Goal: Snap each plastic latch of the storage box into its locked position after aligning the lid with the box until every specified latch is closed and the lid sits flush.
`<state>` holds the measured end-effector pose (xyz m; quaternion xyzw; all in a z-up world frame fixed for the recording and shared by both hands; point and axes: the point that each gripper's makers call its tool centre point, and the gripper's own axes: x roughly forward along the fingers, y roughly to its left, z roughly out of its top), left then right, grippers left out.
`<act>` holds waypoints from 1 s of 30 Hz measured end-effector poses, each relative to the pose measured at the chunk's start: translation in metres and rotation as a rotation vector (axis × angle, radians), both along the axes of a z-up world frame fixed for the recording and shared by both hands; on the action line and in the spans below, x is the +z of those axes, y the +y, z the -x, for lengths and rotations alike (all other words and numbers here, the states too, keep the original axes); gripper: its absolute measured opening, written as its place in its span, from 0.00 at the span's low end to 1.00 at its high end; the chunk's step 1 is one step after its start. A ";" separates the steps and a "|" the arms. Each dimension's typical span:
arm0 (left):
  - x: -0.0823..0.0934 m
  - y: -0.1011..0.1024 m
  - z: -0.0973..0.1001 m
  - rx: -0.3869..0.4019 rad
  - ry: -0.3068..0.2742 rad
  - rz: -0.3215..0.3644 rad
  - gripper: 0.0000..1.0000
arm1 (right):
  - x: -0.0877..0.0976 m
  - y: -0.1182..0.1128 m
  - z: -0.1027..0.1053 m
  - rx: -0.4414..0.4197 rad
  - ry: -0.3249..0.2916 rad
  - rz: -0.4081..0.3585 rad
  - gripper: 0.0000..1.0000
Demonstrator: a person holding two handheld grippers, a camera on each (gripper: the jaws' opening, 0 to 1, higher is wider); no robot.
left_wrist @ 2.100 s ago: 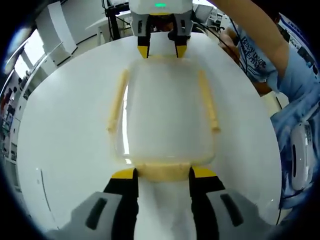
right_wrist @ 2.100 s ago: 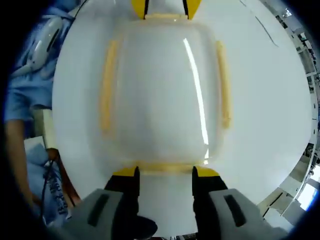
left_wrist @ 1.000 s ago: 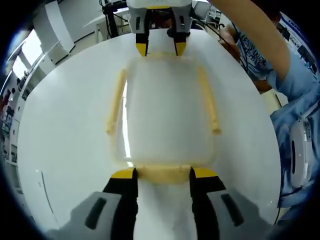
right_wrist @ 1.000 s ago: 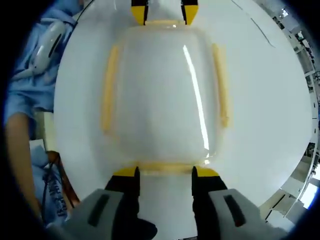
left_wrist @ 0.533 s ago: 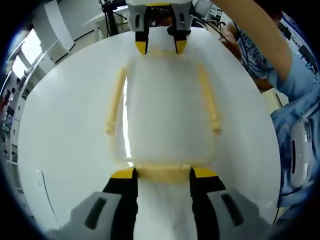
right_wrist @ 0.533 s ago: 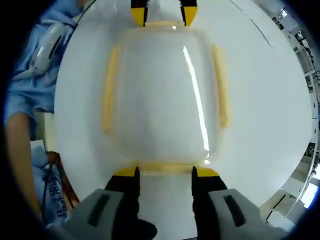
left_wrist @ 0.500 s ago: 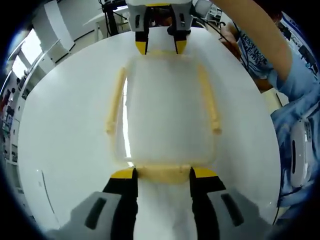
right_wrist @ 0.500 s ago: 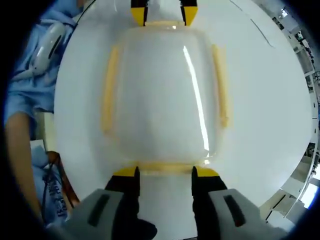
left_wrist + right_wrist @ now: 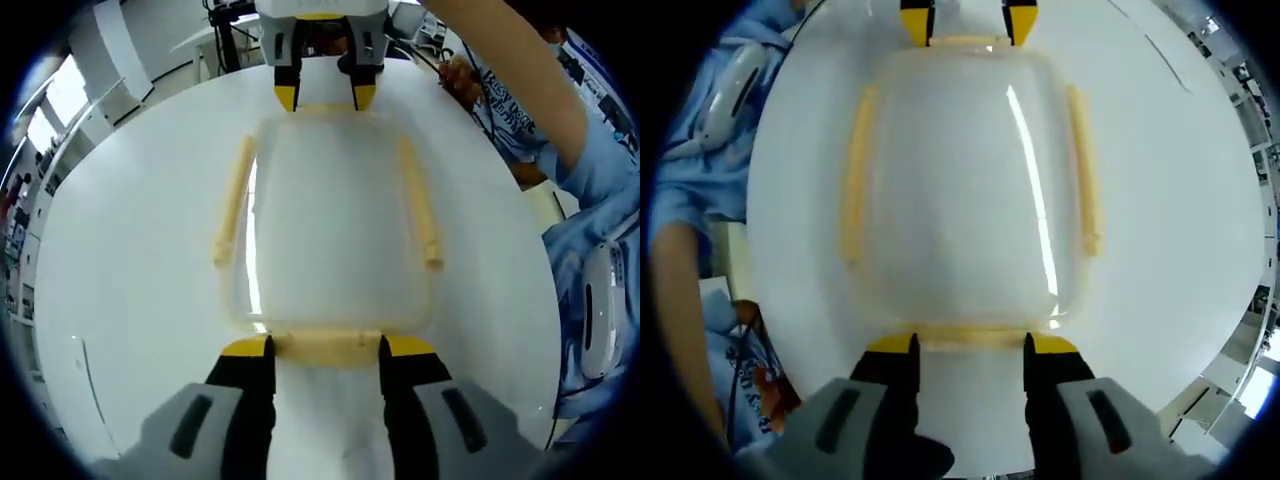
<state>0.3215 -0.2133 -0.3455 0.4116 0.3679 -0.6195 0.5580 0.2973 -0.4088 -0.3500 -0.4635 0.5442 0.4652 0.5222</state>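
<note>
A translucent storage box (image 9: 330,215) with its lid on lies on the white round table (image 9: 130,250). Pale yellow latches run along its long sides (image 9: 232,200) (image 9: 418,205); I cannot tell whether they are locked. My left gripper (image 9: 326,348) is open, its yellow tips either side of the near short-end latch (image 9: 325,349). At the far end stands my right gripper (image 9: 323,97), also open. In the right gripper view the box (image 9: 960,180) lies ahead. The right gripper (image 9: 970,344) straddles its own end latch (image 9: 970,336), and the left gripper (image 9: 968,22) sits opposite.
A person in a light blue shirt (image 9: 590,200) stands at the table's edge, one arm (image 9: 510,60) reaching across the top right. Desks and shelving (image 9: 90,70) lie beyond the table. Bare tabletop (image 9: 1170,200) surrounds the box on both long sides.
Only a slight shift of both views. The box and both grippers hold their places at the short ends.
</note>
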 end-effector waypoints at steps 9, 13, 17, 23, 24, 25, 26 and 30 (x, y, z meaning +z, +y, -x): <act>0.000 -0.001 0.000 0.003 -0.003 -0.013 0.40 | 0.000 -0.001 -0.002 -0.001 0.005 0.023 0.41; -0.001 -0.001 0.000 0.007 -0.003 -0.014 0.40 | 0.000 -0.001 -0.001 -0.005 0.002 0.019 0.41; -0.001 -0.001 0.000 0.007 -0.003 -0.011 0.40 | 0.000 0.000 -0.001 -0.009 -0.001 0.006 0.41; -0.001 -0.001 0.000 0.007 -0.002 -0.008 0.40 | -0.001 0.000 0.000 -0.004 0.001 0.010 0.40; -0.001 -0.001 0.000 0.007 -0.002 -0.005 0.40 | -0.001 0.001 0.000 -0.004 0.000 0.006 0.40; -0.001 -0.001 0.000 0.008 -0.002 -0.002 0.40 | -0.001 0.001 0.000 -0.004 -0.001 0.005 0.40; -0.001 -0.001 0.000 0.012 0.000 0.005 0.40 | -0.001 0.001 0.001 -0.007 -0.002 0.000 0.40; -0.001 -0.001 0.000 0.014 0.004 0.022 0.40 | -0.001 0.001 0.001 -0.006 -0.004 -0.008 0.40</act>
